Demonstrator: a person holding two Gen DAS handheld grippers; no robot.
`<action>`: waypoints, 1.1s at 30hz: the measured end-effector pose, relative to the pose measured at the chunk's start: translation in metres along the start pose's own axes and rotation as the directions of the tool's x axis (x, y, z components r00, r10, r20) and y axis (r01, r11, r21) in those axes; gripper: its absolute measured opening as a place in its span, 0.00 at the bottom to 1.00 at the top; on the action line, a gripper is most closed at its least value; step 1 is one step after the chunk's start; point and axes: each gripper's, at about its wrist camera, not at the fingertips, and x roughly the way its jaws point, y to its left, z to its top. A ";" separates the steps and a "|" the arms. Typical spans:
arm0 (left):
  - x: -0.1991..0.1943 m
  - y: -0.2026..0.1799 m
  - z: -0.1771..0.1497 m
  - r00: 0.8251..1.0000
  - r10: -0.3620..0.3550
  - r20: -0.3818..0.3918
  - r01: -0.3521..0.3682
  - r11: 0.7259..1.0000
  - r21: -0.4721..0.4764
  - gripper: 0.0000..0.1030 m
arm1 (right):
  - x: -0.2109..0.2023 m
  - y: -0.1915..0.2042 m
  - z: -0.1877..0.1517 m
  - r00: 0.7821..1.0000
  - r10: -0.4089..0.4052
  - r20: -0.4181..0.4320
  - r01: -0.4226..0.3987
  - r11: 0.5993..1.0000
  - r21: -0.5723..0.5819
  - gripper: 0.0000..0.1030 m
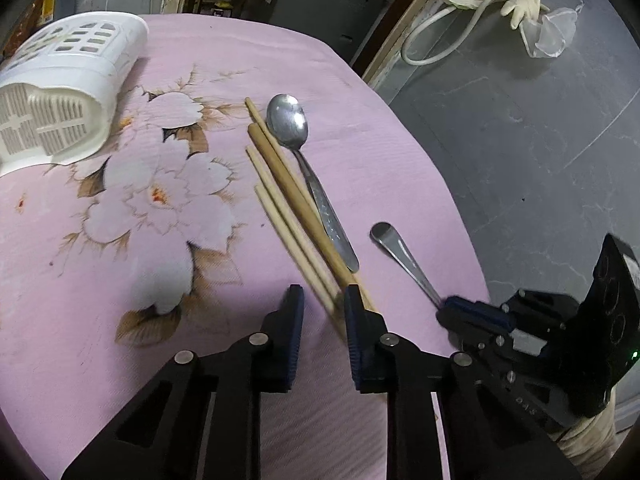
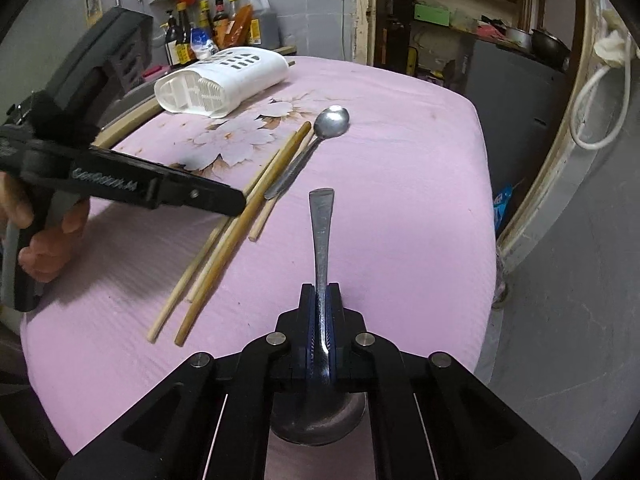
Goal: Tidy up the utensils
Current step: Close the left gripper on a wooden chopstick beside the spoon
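Note:
Several wooden chopsticks (image 1: 288, 200) lie side by side on the pink flowered cloth (image 1: 120, 240), beside a steel spoon (image 1: 288, 120). My left gripper (image 1: 322, 300) straddles their near ends. Its right finger touches them, a gap shows at its left finger, and the jaws stand open. My right gripper (image 2: 320, 292) is shut on the neck of a second steel spoon (image 2: 321, 220), handle pointing away, bowl under the jaws. In the left wrist view the right gripper (image 1: 444, 308) sits at the lower right, clamped on that second spoon (image 1: 396, 248). A white slotted utensil holder (image 1: 68, 92) lies on its side at the far left.
The cloth-covered table ends at a rounded edge (image 1: 460, 208) on the right, with grey floor beyond. Sauce bottles (image 2: 216, 20) stand behind the holder (image 2: 228, 80). A white hose (image 1: 440, 40) and gloves hang by a door frame. A hand (image 2: 44, 240) grips the left tool's handle.

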 end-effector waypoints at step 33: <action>-0.005 0.008 0.007 0.992 -0.041 -0.120 0.041 0.999 -0.001 0.06 | 0.022 0.002 0.022 0.994 0.005 -0.107 -0.009 0.999 -0.034 0.04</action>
